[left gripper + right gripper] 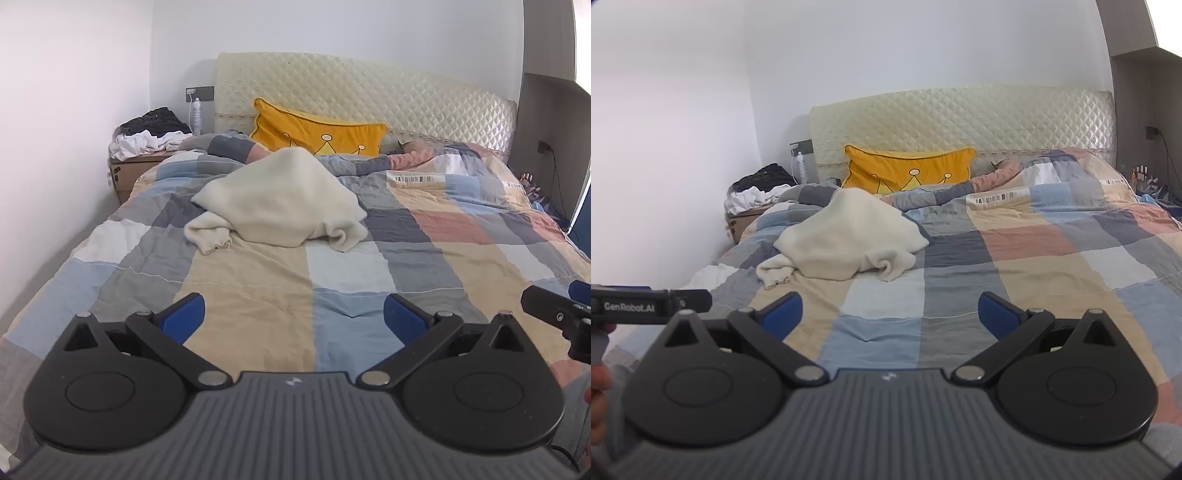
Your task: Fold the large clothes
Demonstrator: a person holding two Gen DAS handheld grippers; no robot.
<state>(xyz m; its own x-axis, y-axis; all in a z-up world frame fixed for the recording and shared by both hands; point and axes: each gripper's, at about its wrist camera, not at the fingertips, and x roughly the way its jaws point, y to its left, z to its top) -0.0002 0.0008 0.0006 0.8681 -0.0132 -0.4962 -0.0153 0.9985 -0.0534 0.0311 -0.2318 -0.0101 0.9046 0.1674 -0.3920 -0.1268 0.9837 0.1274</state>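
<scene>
Around your work you have a bedside cabinet at the far left, piled with dark and white clothes, and a clear bottle upright behind the pile, near a wall socket. A yellow cushion with a crown drawing leans on the quilted cream headboard. At the far right a shelf carries small bottles, too small to identify. Nothing stands between your grippers and the garment — only open bedding.

The cream sweater lies crumpled in the middle of the bed, left of centre, peaked in the middle with a ribbed cuff trailing at its near-left edge. It looks soft, thick and fuzzy. Beneath it the checked duvet is thin, wrinkled cotton in blue, grey, beige, white and salmon squares.

Your left gripper hovers above the near end of the bed, tilted slightly downward, its blue-padded jaws spread wide with nothing between them. Your right gripper hangs alongside at a similar tilt — jaws equally wide apart, holding nothing. Both are well short of the sweater.
</scene>
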